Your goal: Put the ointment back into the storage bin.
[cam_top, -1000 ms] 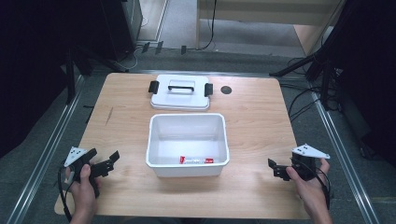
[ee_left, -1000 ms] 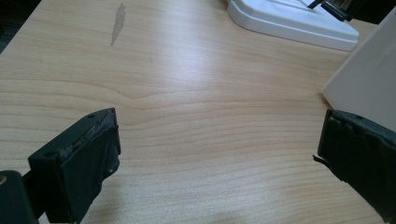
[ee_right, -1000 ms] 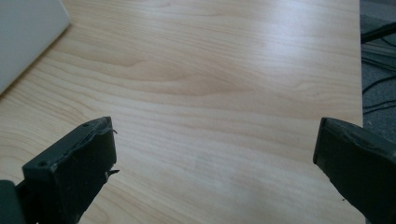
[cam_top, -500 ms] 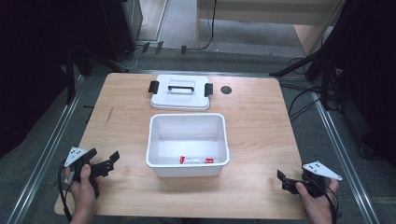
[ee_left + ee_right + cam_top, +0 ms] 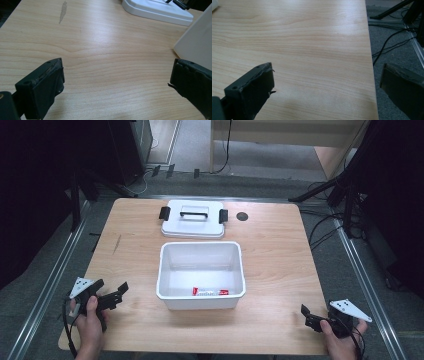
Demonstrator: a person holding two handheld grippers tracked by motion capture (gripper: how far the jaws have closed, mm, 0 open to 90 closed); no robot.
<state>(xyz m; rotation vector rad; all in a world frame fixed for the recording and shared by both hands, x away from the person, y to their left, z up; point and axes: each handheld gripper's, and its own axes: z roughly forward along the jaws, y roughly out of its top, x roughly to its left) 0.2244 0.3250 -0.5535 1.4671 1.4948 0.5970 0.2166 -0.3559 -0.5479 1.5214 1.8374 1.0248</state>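
Observation:
A white open bin [image 5: 200, 302] stands in the middle of the wooden table [image 5: 280, 255]. A small red-and-white packet [image 5: 210, 292] lies flat on its floor near the front wall. The bin's white lid [image 5: 192, 223], with a handle and two black latches, lies flat behind it. My left gripper [image 5: 111, 289] rests open at the table's front left, jaws pointing toward the bin. In the left gripper view the left gripper [image 5: 117, 77] holds nothing, with the bin wall [image 5: 197, 42] at right. My right gripper [image 5: 309, 317] is open and empty at the front right corner, as the right gripper [image 5: 327, 82] shows.
A dark round hole [image 5: 242, 216] sits in the tabletop right of the lid. A grey scuff [image 5: 116, 244] marks the wood at left. The table's right edge [image 5: 372, 75] runs between my right jaws, with grey floor and cables [image 5: 392, 40] beyond it.
My right gripper has drawn back toward the front right corner of the table, still open. The left gripper, bin and lid have stayed put.

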